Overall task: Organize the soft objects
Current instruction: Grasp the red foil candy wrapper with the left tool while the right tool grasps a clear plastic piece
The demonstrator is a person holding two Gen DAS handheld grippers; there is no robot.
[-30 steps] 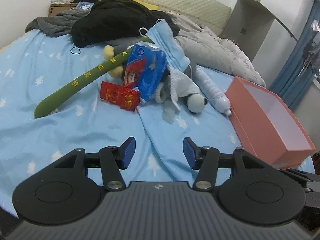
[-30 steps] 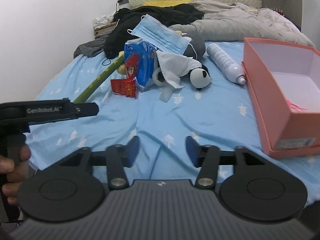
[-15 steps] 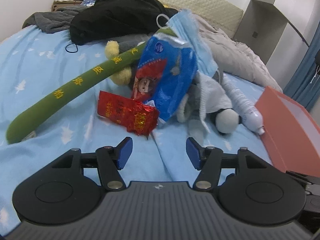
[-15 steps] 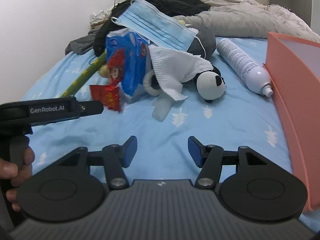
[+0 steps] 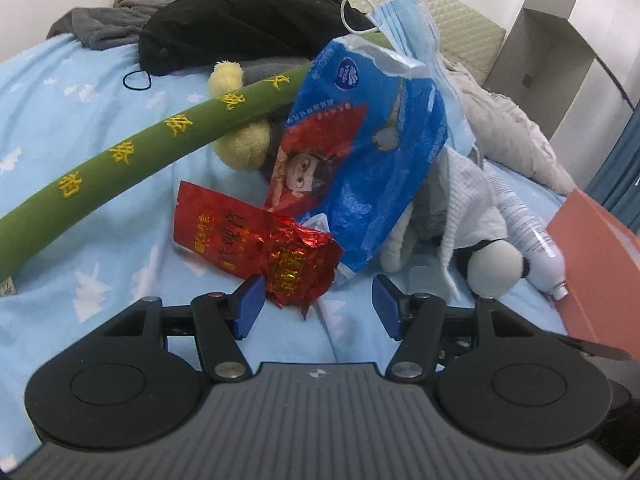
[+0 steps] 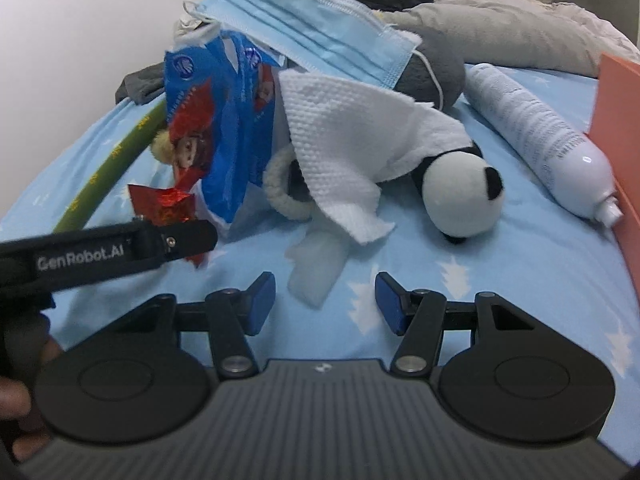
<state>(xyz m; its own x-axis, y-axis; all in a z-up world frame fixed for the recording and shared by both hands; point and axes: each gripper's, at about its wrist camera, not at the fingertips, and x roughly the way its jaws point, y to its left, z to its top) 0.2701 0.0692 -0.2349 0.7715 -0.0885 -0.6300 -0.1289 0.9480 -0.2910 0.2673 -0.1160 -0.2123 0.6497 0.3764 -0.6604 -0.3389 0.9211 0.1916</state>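
Note:
On the blue bedsheet lies a pile: a panda plush under a white cloth, a blue snack bag, a crumpled red foil wrapper, a long green plush and a face mask on top. My left gripper is open, with the wrapper's near corner just ahead of its fingers and touching neither pad. My right gripper is also open, and the cloth's hanging end lies just ahead of its gap, touching neither pad.
A white spray bottle lies against a pink open box on the right. Black clothes and a grey quilt are heaped behind the pile. The left tool's side bar crosses the right view's left edge, held by a hand.
Both grippers have come forward and down toward the pile, which now looms large. The left fingers stand a little wider than a second ago. Nothing has been picked up.

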